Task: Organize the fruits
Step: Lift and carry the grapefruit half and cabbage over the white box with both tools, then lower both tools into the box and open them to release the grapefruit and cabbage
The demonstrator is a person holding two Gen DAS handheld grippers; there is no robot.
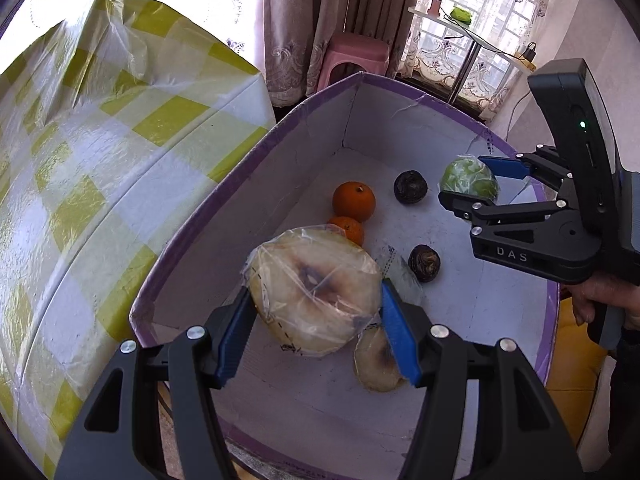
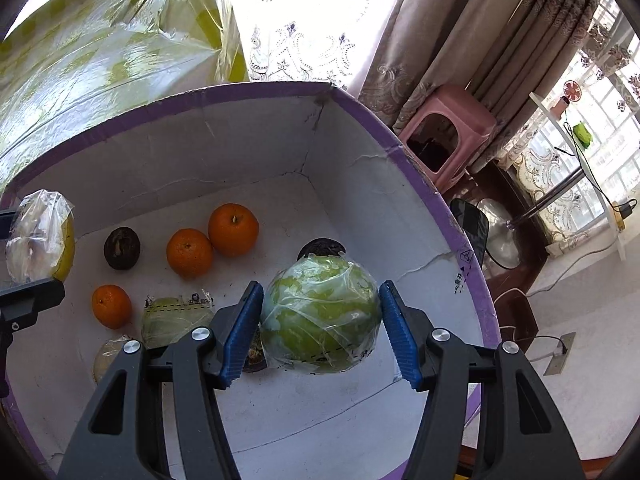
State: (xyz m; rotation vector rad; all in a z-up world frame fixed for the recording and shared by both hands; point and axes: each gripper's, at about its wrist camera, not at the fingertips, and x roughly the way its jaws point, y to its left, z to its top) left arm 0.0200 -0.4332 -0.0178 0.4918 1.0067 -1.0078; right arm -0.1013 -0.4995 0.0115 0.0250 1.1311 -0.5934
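Observation:
A white box with a purple rim (image 1: 224,184) (image 2: 404,152) holds the fruit. My left gripper (image 1: 316,320) is shut on a pale wrapped melon half (image 1: 316,296) above the box's near end. My right gripper (image 2: 320,320) (image 1: 480,184) is shut on a green wrapped melon (image 2: 320,312) (image 1: 468,178) over the box's right side. On the box floor lie oranges (image 2: 233,229) (image 2: 189,252) (image 2: 111,305), dark round fruits (image 2: 121,248) (image 1: 410,187) (image 1: 424,263), a wrapped green piece (image 2: 176,320) and a pale melon piece (image 1: 376,360).
A table under a yellow-checked plastic cloth (image 1: 100,160) stands left of the box. A pink stool (image 2: 448,136), curtains, a small white side table (image 1: 472,32) and a fan base (image 2: 500,236) lie beyond it on the right.

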